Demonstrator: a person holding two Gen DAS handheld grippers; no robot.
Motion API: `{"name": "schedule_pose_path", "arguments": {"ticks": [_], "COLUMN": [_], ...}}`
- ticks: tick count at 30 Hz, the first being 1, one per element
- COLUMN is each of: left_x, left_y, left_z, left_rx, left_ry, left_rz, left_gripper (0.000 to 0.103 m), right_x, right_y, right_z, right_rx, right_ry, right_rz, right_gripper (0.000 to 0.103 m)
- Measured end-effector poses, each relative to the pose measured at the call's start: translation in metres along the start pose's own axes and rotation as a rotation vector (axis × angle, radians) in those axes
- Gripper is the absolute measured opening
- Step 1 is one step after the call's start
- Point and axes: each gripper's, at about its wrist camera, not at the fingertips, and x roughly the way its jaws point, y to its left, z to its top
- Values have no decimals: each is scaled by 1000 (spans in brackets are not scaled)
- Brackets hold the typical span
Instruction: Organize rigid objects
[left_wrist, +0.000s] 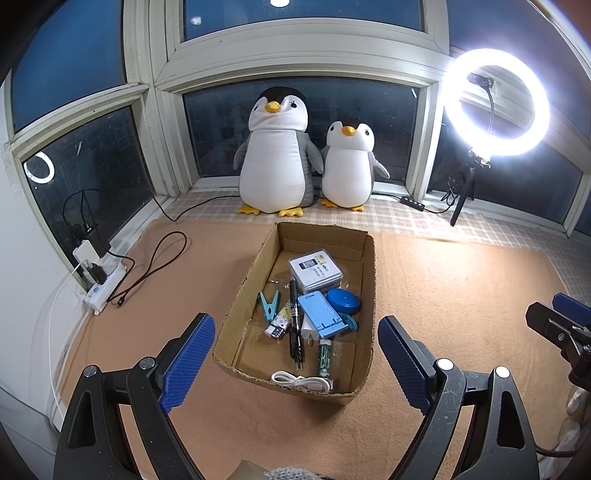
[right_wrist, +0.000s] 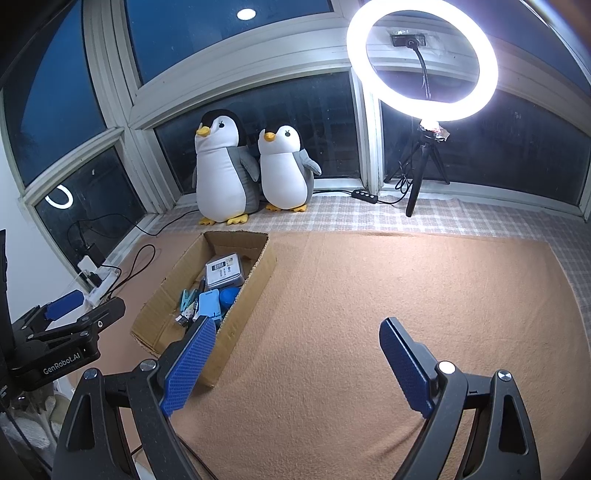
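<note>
Left gripper (left_wrist: 295, 354) and right gripper (right_wrist: 297, 363), jaws apart and empty, hover near the cardboard box (left_wrist: 364, 295) of small items at centre-left on the orange mat (left_wrist: 461, 295). Advisable: approach one exposed item, e.g. the blue phone stand (left_wrist: 318, 314), from above.

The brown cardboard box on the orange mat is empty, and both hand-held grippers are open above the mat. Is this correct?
Not quite: the brown cardboard box is not empty; the left wrist view shows small items inside, including a white coiled cable. The rest holds: left hand-held gripper and right hand-held gripper are open.
</note>
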Motion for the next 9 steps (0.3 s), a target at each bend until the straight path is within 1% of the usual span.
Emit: {"name": "schedule_pose_path", "arguments": {"ticks": [9], "left_x": [3], "left_y": [2], "left_z": [-1], "left_rx": [-5], "left_ry": [12], "left_rz": [2], "left_gripper": [92], "right_x": [3], "right_y": [-2], "right_z": [-1], "right_rx": [6], "right_ry": [6], "right_rz": [-1], "right_gripper": [88]}}
